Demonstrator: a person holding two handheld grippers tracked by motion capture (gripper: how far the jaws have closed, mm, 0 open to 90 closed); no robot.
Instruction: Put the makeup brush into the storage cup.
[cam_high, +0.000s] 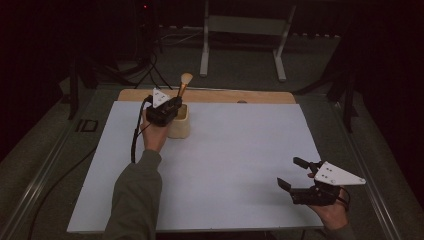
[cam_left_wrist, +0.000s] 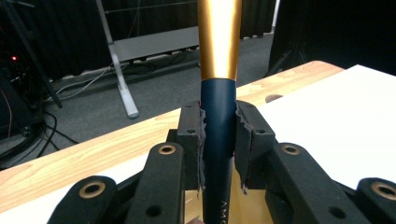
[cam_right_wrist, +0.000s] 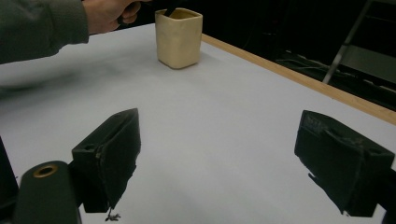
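Note:
A makeup brush (cam_high: 183, 86) with a gold ferrule, dark blue handle and pale bristle head stands tilted in a cream square cup (cam_high: 180, 124) at the table's back left. My left gripper (cam_high: 172, 107) is shut on the brush's dark handle (cam_left_wrist: 218, 140) just above the cup, both pads pressing its sides. The cup (cam_right_wrist: 178, 37) also appears far off in the right gripper view, with the other hand beside it. My right gripper (cam_high: 295, 174) rests open at the table's front right with nothing between its jaws (cam_right_wrist: 224, 158).
A white sheet (cam_high: 225, 165) covers most of the wooden table (cam_high: 260, 96). A metal stand's legs (cam_high: 205, 55) rise behind the table on the grey floor, with cables at the back left. A cable trails from the left gripper along the forearm.

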